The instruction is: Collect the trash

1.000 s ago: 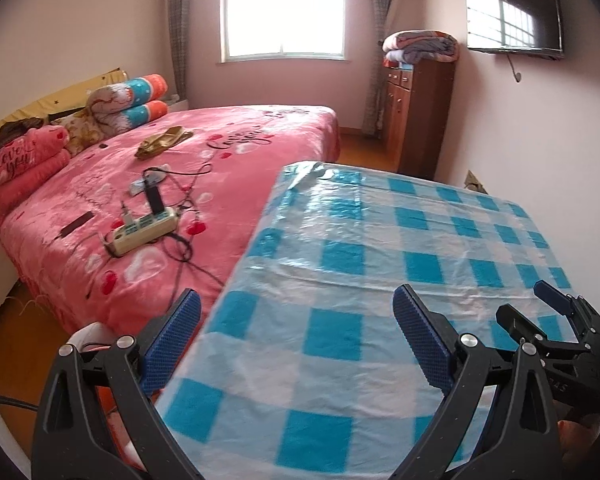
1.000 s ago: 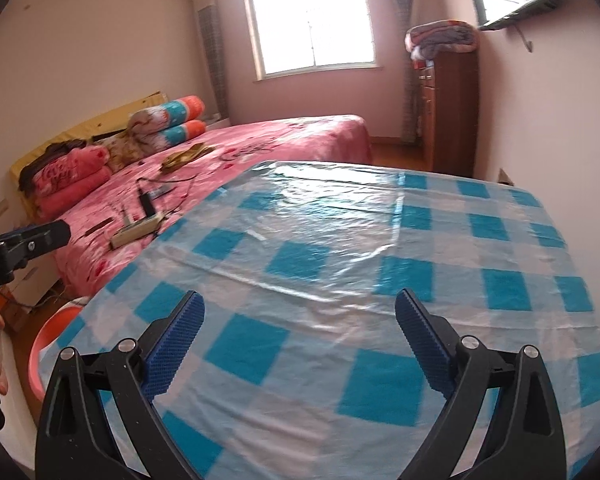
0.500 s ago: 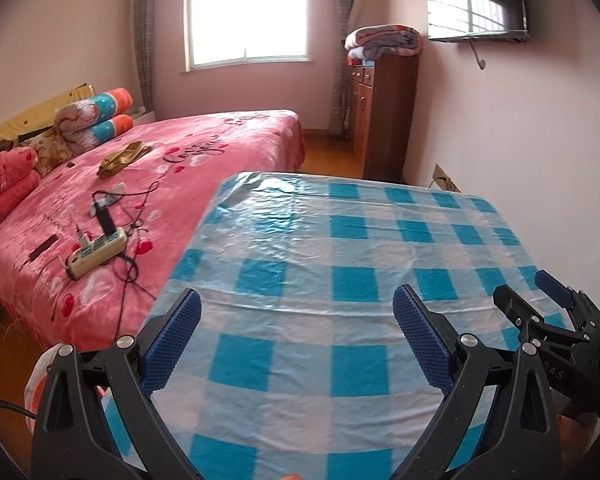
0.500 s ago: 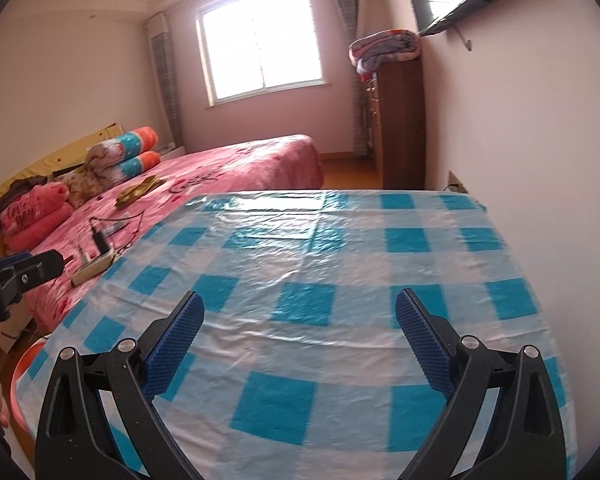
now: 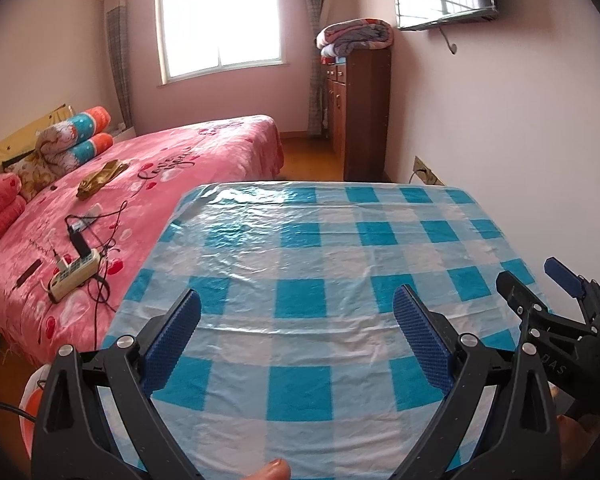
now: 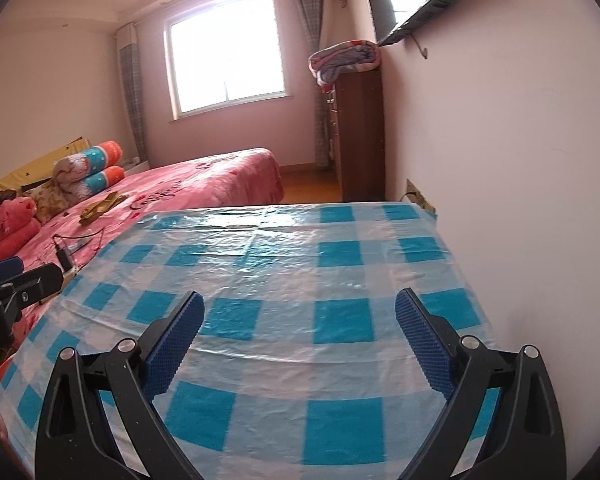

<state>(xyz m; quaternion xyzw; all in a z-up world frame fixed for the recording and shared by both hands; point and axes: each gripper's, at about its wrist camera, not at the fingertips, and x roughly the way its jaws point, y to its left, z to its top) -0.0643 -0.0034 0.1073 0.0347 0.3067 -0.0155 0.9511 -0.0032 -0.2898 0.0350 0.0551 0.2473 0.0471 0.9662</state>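
Observation:
My left gripper [image 5: 296,312] is open and empty, held above the near part of a table with a blue and white checked plastic cloth [image 5: 320,248]. My right gripper [image 6: 300,316] is open and empty above the same cloth [image 6: 300,264]. The right gripper also shows at the right edge of the left wrist view [image 5: 540,284], and the left gripper at the left edge of the right wrist view [image 6: 16,276]. I see no trash on the cloth. An orange bin [image 5: 30,408] with a white liner stands on the floor at the table's left.
A pink bed [image 5: 140,184] stands left of the table, with a power strip [image 5: 74,274], cables and rolled blankets on it. A brown cabinet [image 5: 360,112] stands at the back right. A wall [image 5: 500,140] with a TV runs along the table's right side.
Both grippers have swung to the right, from facing the bed to facing the table and the right wall. Both stayed open and empty.

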